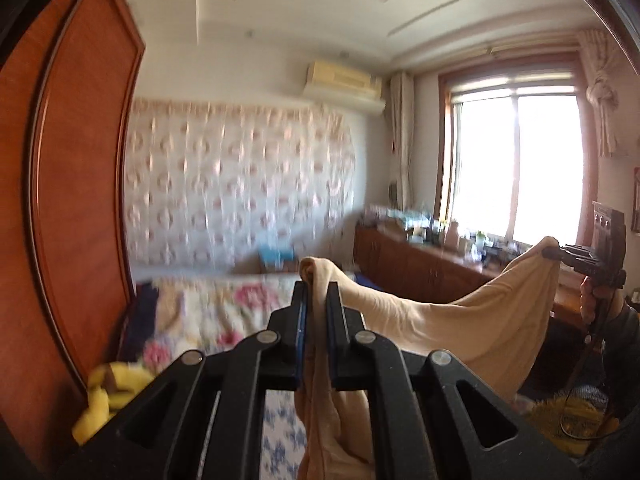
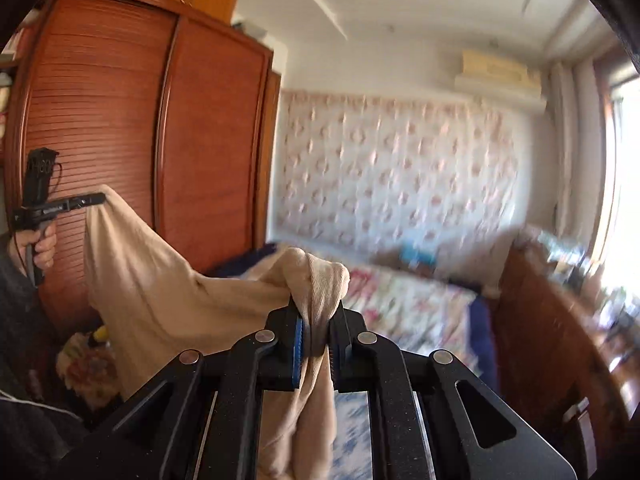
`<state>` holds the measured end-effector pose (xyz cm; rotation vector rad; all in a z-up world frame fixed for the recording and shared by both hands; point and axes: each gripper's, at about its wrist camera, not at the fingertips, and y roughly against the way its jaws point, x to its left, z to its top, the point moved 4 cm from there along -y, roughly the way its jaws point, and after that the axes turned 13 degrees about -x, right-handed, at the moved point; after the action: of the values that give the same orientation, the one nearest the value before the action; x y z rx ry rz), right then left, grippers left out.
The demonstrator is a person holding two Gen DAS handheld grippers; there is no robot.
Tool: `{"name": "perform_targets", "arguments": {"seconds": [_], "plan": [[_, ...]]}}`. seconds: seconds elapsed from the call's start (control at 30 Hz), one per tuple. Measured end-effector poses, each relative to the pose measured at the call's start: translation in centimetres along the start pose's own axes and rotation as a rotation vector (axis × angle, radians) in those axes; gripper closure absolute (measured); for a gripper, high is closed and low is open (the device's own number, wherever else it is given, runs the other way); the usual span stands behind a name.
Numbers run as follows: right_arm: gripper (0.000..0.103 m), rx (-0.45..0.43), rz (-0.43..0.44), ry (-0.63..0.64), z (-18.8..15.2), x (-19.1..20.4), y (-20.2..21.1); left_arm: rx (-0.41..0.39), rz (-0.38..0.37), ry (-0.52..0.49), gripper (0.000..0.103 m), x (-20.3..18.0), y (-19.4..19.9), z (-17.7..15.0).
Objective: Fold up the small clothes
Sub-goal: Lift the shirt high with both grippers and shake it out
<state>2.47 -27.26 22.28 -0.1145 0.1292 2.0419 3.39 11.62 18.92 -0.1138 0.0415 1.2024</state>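
Above the floral bed, beige garment stretched between both clamped tongs (left, right), wardrobe seemingly close.

Ahead of both grippers lies a bed with a floral quilt, backed by a wall hanging with a repeating floral print. An air conditioner is mounted high on the wall above the hanging. A red-brown wooden wardrobe stands to the left. To the right, a bright window sits above a low wooden cabinet carrying small, blurred items. A yellow plush toy lies low left, beside the wardrobe.
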Motion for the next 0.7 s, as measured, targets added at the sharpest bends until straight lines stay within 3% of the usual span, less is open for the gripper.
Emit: {"name": "perform_targets", "arguments": {"seconds": [0.27,0.4,0.53,0.7], "plan": [[0.096,-0.156,-0.015,0.114,9.3,1.0,3.1,-0.167,0.027,-0.057,0.098,0.5,1.7,8.0],[0.096,-0.177,-0.022,0.146,11.1,1.3,3.4,-0.196,0.062,-0.083,0.098,1.6,1.5,9.7],[0.096,-0.124,-0.075,0.199,9.9,0.1,0.3,-0.154,0.16,-0.135,0.098,4.0,-2.0,8.3],[0.096,0.016,-0.134,0.209,4.9,-3.6,-8.1,-0.02,0.205,-0.112,0.098,8.4,-11.5,2.2]]}}
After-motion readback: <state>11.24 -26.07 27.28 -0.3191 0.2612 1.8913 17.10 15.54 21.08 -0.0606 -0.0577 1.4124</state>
